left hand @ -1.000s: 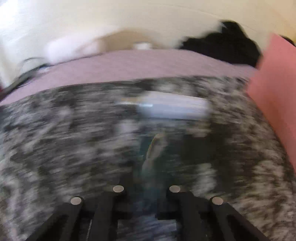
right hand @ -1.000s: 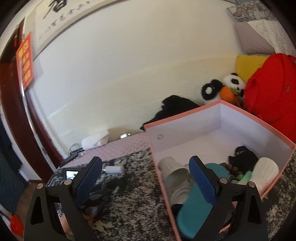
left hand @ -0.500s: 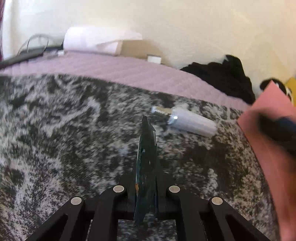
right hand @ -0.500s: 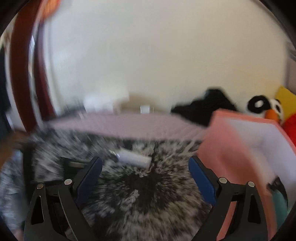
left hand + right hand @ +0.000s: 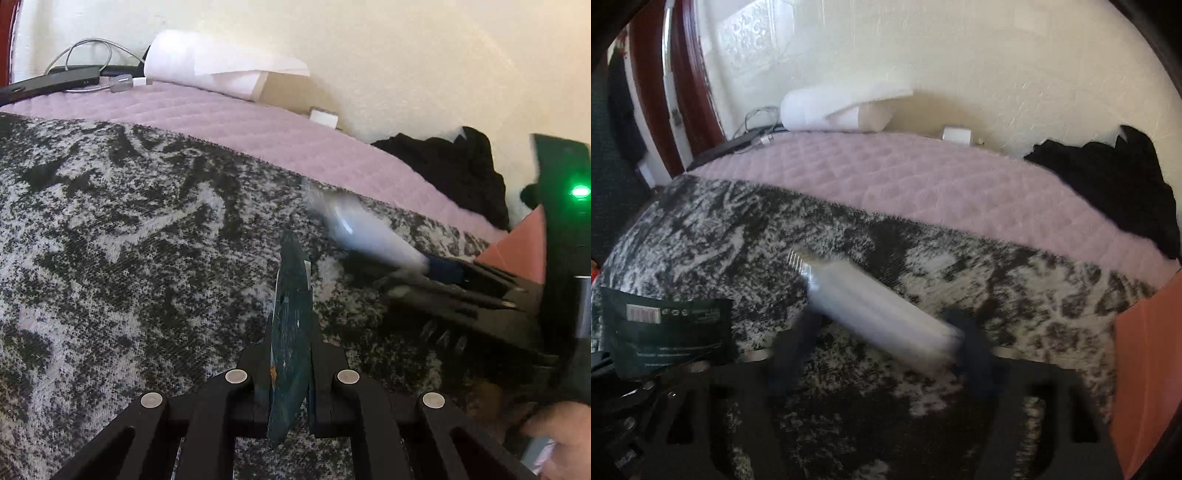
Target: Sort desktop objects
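Note:
Seen edge-on in the left wrist view, a flat dark green packet point(image 5: 291, 317) is clamped by my left gripper point(image 5: 291, 350) above the mottled grey blanket point(image 5: 129, 258). The same packet point(image 5: 668, 332) shows its printed face at the left of the right wrist view. A white tube point(image 5: 871, 306) with a threaded silver end lies slanted between the blue pads of my right gripper point(image 5: 882, 332), whose jaws are closing on it. From the left wrist view the tube point(image 5: 369, 236) is blurred, its near end in the right gripper point(image 5: 439, 273).
A pink box point(image 5: 1145, 362) stands at the right edge of the blanket. Behind lies a pink quilted sheet point(image 5: 923, 177) with a black garment point(image 5: 1115, 184), a white paper roll point(image 5: 831, 107), a small white charger point(image 5: 956, 133) and cables by the wall. A hand point(image 5: 561, 424) shows lower right.
My right gripper swung from above the pink box down to the blanket and its jaws closed around the white tube, which tilted. The left gripper settled, still holding the packet.

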`<state>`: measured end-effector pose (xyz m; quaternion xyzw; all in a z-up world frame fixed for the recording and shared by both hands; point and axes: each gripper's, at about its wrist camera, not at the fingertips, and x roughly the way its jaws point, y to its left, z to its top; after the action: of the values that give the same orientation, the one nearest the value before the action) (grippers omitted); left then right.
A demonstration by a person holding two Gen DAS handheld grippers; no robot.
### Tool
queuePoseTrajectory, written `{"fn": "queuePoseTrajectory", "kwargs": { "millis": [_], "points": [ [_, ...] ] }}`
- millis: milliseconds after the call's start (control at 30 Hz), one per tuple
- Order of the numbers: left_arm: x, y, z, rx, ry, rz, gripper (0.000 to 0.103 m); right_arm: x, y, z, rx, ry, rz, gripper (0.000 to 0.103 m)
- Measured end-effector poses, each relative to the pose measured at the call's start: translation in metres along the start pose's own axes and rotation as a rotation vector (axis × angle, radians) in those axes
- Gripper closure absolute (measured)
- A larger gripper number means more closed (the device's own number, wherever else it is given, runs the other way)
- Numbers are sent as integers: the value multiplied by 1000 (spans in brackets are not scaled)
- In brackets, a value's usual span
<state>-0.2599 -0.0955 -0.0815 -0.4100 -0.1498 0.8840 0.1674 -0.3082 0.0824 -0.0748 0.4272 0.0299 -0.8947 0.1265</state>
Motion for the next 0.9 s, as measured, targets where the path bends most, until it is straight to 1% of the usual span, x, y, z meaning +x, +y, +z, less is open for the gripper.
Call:
{"fn": "queuePoseTrajectory", "kwargs": {
  "millis": [33, 100, 200, 233, 300, 400, 467, 533, 667, 733, 800, 900],
  "points": [
    [-1, 0, 0, 2, 0, 1, 97, -6, 4, -3, -10, -7, -1, 75],
    [-2, 0, -1, 5, -1, 3, 97, -17, 17, -11, -49, -11, -8, 75],
    [-2, -2, -1, 11, -3, 7, 97, -35, 45, -32, -111, -12, -27, 75],
    [-3, -2, -1, 13, -3, 7, 97, -44, 53, -40, -113, -12, -39, 75],
    [-4, -3, 0, 20, -7, 9, 97, -62, 65, -54, -98, -16, -62, 75],
    [-7, -7, 0, 40, -18, 18, 97, -99, 70, -77, -10, -42, -43, 75],
    [-11, -12, -1, 62, -32, 25, 97, -129, 68, -93, 39, -77, -39, 75],
    [-16, -17, -1, 81, -47, 27, 97, -165, 66, -110, 50, -124, -57, 75],
    [-23, -27, -3, 118, -67, 29, 97, -219, 50, -126, 101, -204, -93, 75],
    [-27, -34, -5, 143, -86, 43, 97, -247, 36, -132, 156, -269, -114, 75],
    [-34, -43, -5, 170, -116, 46, 97, -269, 22, -140, 196, -342, -146, 76],
    [-46, -60, -7, 222, -151, 21, 97, -288, -2, -155, 259, -421, -175, 82]
  ]
}}
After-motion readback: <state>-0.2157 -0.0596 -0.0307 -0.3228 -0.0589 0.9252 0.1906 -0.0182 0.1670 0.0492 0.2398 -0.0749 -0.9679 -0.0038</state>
